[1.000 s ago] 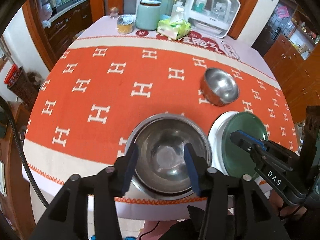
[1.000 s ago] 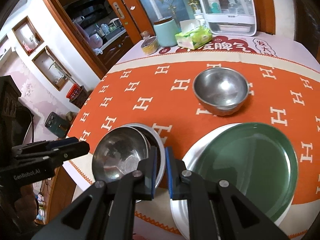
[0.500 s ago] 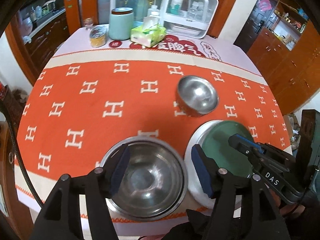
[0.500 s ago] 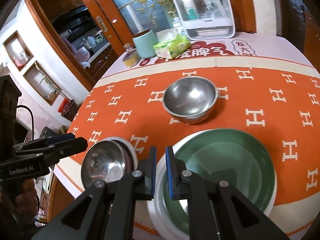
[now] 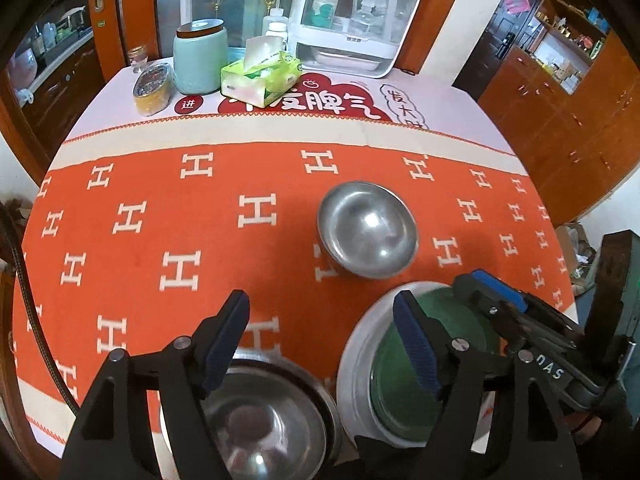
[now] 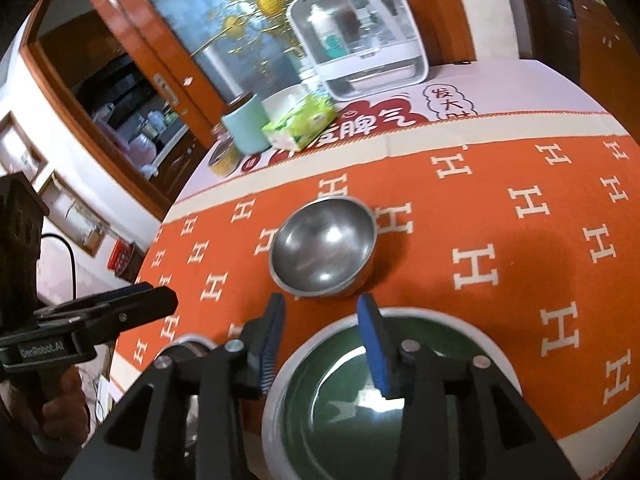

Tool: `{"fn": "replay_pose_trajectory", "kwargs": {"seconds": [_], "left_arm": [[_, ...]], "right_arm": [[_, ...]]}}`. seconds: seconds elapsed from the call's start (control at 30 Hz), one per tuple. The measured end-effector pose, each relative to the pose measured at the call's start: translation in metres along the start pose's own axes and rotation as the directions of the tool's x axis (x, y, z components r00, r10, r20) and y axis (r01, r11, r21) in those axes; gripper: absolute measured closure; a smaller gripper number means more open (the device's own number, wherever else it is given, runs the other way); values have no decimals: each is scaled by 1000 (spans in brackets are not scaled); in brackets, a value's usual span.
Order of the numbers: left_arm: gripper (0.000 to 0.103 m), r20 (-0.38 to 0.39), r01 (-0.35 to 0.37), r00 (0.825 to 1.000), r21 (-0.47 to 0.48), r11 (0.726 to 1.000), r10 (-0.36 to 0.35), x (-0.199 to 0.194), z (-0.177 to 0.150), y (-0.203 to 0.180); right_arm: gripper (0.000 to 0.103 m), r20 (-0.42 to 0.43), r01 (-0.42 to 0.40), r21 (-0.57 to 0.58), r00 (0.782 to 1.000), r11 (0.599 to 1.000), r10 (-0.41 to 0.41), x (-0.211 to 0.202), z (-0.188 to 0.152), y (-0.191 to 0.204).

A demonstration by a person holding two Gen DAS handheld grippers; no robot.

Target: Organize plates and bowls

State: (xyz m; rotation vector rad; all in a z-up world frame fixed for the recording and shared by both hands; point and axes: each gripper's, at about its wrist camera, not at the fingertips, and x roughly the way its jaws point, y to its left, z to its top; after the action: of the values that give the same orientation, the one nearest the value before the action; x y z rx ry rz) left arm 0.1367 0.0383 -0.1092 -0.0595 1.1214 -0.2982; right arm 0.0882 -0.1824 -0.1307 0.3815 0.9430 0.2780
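Observation:
A lone steel bowl [image 5: 367, 230] stands upright on the orange cloth, also in the right wrist view [image 6: 323, 245]. A green plate [image 5: 408, 384] lies on a white plate [image 5: 352, 364] at the near edge, seen too in the right wrist view: green plate [image 6: 360, 412], white plate [image 6: 276, 400]. A steel bowl stacked in a steel dish [image 5: 260, 428] sits left of them. My left gripper [image 5: 320, 344] is open and empty above the stack. My right gripper [image 6: 320, 340] is open and empty above the plates, just short of the lone bowl.
At the table's far side stand a white storage box [image 5: 352, 20], a green tissue pack [image 5: 260, 76], a mint canister [image 5: 200, 60] and a small jar [image 5: 152, 92]. Wooden cabinets [image 5: 560, 120] stand to the right. The table's near edge lies just beneath both grippers.
Both grippers have pulled up and back from the stack. My right gripper has opened from shut. My left gripper has opened wider and tilted towards the far side.

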Motion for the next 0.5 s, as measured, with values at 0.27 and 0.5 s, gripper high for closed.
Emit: {"fn": "replay_pose_trajectory", "kwargs": {"seconds": [0.27, 0.5], "left_arm": [[30, -38, -22, 999, -8, 1000, 22, 41, 20, 1], [30, -59, -1, 998, 3, 1000, 1, 76, 31, -5]], "right_arm": [[64, 16, 3, 68, 1000, 998, -4, 25, 12, -19], [64, -13, -29, 114, 999, 993, 31, 47, 13, -32]]}}
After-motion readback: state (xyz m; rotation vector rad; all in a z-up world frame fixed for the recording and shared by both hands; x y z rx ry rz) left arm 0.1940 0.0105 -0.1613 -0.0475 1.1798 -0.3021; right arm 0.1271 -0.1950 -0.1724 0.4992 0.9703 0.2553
